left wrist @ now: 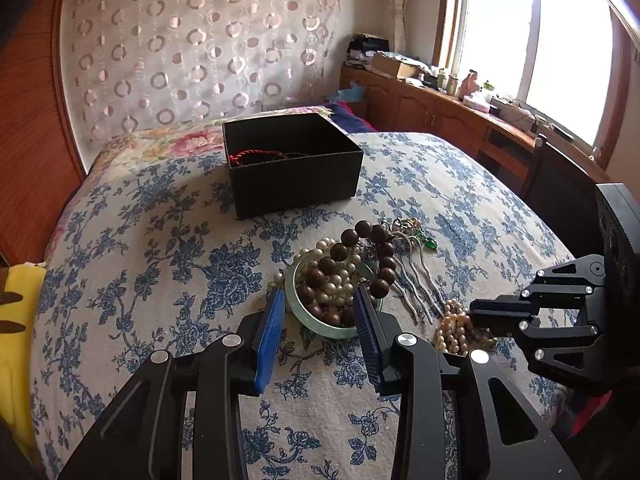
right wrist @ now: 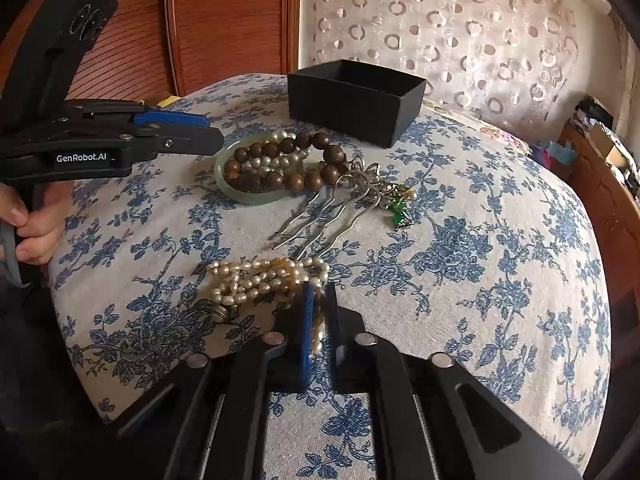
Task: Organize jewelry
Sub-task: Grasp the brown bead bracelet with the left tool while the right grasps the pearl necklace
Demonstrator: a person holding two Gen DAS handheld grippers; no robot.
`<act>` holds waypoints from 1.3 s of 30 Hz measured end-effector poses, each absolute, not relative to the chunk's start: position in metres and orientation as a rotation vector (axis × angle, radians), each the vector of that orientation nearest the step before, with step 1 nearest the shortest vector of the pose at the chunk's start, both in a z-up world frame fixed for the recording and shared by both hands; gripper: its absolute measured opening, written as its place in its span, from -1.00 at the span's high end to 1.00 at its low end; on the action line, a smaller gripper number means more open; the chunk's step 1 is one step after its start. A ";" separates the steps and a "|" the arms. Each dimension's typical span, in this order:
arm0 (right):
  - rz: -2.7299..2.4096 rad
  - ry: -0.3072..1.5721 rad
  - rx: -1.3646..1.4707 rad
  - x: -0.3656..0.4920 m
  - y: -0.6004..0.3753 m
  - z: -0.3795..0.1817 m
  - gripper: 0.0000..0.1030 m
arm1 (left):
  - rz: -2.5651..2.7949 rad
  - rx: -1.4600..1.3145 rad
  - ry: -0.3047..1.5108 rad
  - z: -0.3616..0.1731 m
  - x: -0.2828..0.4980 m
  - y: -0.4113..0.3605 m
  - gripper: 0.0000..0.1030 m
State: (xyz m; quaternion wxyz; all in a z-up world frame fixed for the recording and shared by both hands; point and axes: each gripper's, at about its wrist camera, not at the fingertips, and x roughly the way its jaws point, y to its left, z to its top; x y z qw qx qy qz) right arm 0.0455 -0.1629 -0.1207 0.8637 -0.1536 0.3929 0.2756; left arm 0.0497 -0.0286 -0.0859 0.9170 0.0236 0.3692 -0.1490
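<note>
A black open box (left wrist: 294,172) stands on the bed and holds a red cord and dark beads; it also shows in the right wrist view (right wrist: 356,102). A pale green bangle (left wrist: 320,326) lies with brown wooden beads (left wrist: 384,254) and white pearls (left wrist: 336,288) over it. My left gripper (left wrist: 320,306) is open, its jaws either side of the bangle's near rim. My right gripper (right wrist: 318,300) is shut on a cream pearl bracelet (right wrist: 264,276) lying on the bed. Silver hair combs (right wrist: 320,216) with green stones (right wrist: 398,216) lie between the two piles.
The bed has a blue floral cover (right wrist: 480,264). A red-brown wooden headboard (left wrist: 28,152) stands at the left. A yellow object (left wrist: 20,320) lies at the bed's left edge. A cluttered wooden cabinet (left wrist: 440,96) runs under the window.
</note>
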 end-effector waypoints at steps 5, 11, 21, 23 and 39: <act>0.504 0.793 -0.302 0.056 -0.179 -0.114 0.89 | -0.305 0.073 0.760 -0.085 0.058 -0.036 0.34; 0.451 0.739 -0.259 0.064 -0.202 -0.095 0.89 | -0.326 0.107 0.748 -0.079 0.067 -0.046 0.33; 0.439 0.733 -0.227 0.073 -0.211 -0.093 0.88 | -0.357 0.137 0.777 -0.085 0.095 -0.062 0.33; 0.442 0.734 -0.223 0.073 -0.212 -0.094 0.88 | -0.358 0.148 0.783 -0.086 0.101 -0.065 0.33; 0.441 0.731 -0.216 0.074 -0.215 -0.095 0.88 | -0.388 0.225 0.834 -0.098 0.122 -0.079 0.63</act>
